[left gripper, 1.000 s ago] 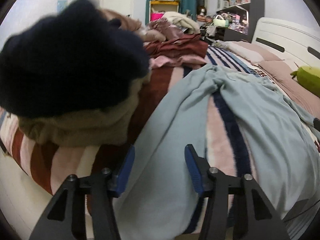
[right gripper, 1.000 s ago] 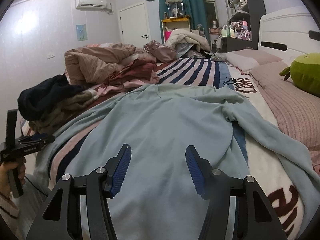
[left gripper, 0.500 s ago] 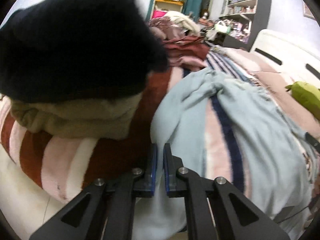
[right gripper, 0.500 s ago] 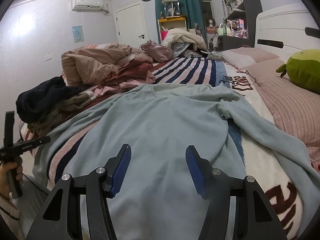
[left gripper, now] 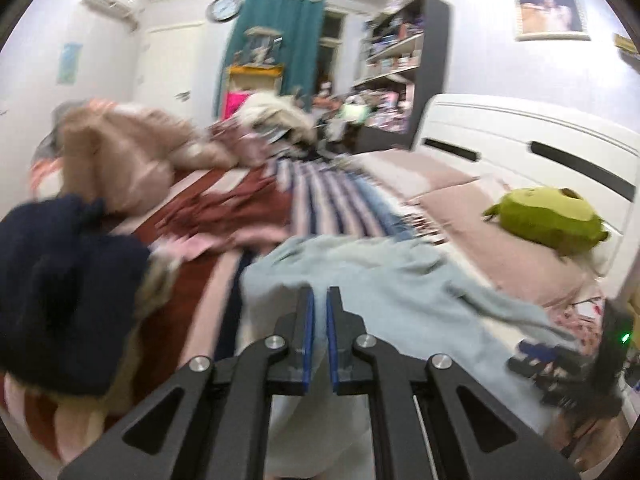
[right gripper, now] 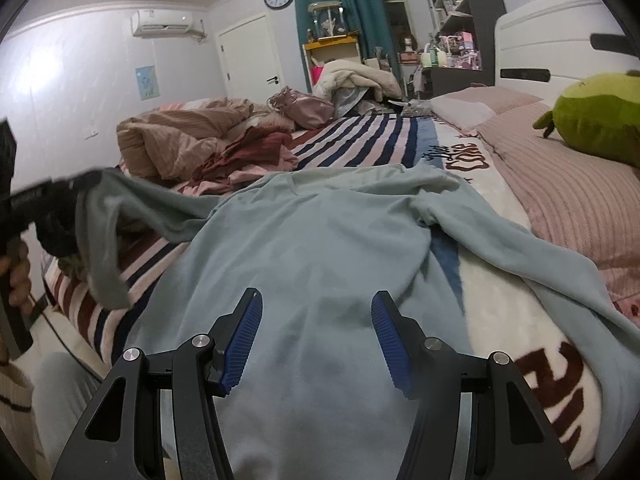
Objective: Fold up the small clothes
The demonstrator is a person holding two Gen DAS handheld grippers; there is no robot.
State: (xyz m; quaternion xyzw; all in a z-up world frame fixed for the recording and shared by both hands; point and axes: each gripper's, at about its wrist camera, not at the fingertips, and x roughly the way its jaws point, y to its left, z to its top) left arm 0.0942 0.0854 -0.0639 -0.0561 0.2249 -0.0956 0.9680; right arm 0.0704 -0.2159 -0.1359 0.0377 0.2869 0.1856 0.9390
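1. The light blue top lies spread across the striped bed cover, its collar toward the far end of the bed and one sleeve trailing past the green plush toy on the pink pillows.
2. The left gripper has its blue fingers closed almost together on a fold of the light blue top. In its own view the cloth between them is mostly hidden and the picture is smeared.
3. The right-wrist view makes that grip plain: the left gripper, held in a hand at the left edge, has the top's other sleeve lifted off the bed, the cuff end hanging below it.
4. The right gripper hovers above the body of the light blue top, its fingers about half apart with nothing between them.
5. In the left-wrist view the right gripper is only a dark blurred shape at the right edge, beyond the top.
6. A dark navy garment fills the left of the left-wrist view, left of the top. In the right-wrist view it is largely hidden behind the raised sleeve.
7. The near hem of the top is cut off by the lower edge in both views.
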